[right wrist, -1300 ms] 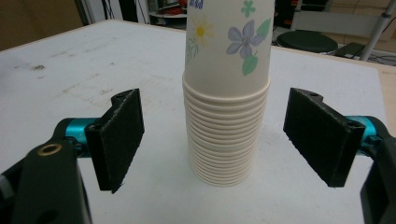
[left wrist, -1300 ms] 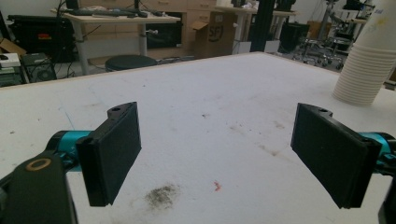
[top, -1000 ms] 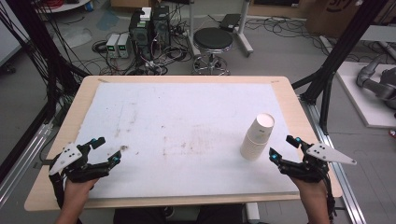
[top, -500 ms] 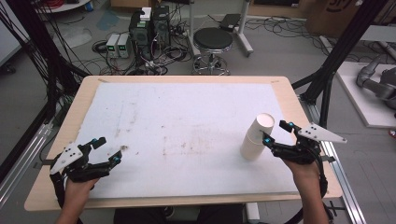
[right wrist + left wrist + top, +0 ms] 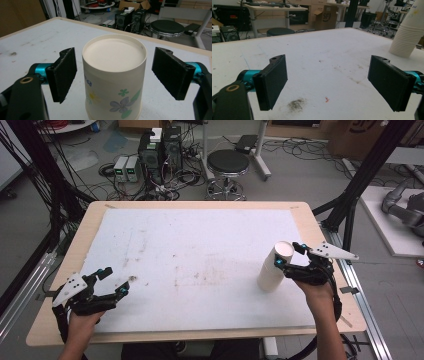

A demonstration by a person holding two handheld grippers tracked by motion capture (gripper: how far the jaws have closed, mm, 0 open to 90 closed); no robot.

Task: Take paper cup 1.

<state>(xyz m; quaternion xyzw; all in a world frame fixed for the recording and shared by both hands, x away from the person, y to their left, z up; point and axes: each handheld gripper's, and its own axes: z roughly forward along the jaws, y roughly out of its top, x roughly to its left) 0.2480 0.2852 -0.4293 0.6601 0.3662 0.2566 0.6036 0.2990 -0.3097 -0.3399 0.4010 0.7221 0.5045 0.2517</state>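
White tabletop (image 5: pixel 200 250), upturned paper cup stack (image 5: pixel 114 75) between open right gripper (image 5: pixel 113 75) jaws.

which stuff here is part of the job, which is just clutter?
In play:
- upside-down stack of white paper cups with flower print
- right claw, open around the stack
- left claw, open, idle

Clutter:
- black round stool
- computer towers on the floor
- dark smudge on the white table cover
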